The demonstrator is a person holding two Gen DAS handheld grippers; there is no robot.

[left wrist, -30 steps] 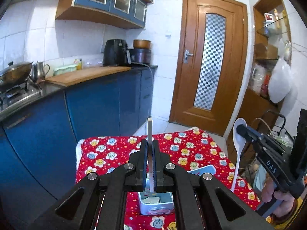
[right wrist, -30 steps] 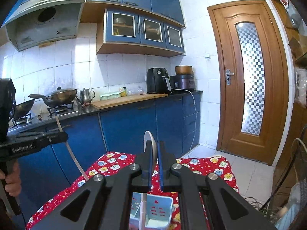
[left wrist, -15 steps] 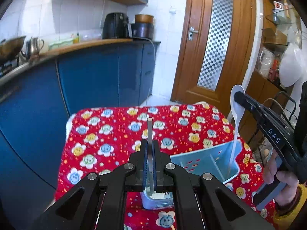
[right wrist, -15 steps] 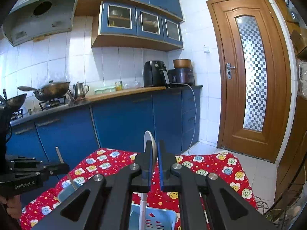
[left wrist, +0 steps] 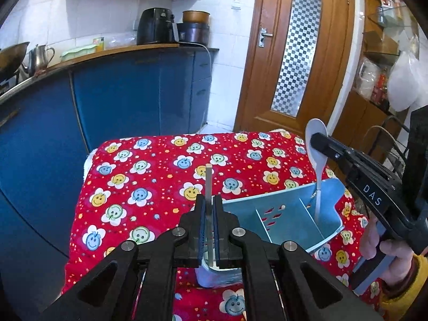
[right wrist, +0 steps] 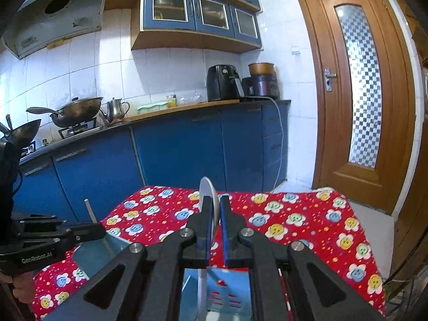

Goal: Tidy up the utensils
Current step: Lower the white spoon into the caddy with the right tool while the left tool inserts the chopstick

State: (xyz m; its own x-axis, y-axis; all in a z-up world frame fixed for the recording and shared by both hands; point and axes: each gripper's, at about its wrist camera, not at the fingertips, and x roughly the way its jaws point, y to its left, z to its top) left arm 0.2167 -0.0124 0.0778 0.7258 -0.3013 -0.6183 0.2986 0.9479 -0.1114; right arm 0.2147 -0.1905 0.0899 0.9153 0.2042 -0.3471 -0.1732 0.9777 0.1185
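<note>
While the left gripper [left wrist: 208, 208] clamps a thin grey metal stick [left wrist: 209, 184] upright, the right gripper [right wrist: 215, 223] pinches a white plastic spoon [left wrist: 317, 149]; its handle dips into the light-blue plastic utensil caddy [left wrist: 283, 216] with 3 visible compartments, on the red flower-print tablecloth [left wrist: 160, 176].

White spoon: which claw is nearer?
Right. The right claw is shut on the white spoon, over the blue caddy. The left claw grips a grey stick apart.
</note>
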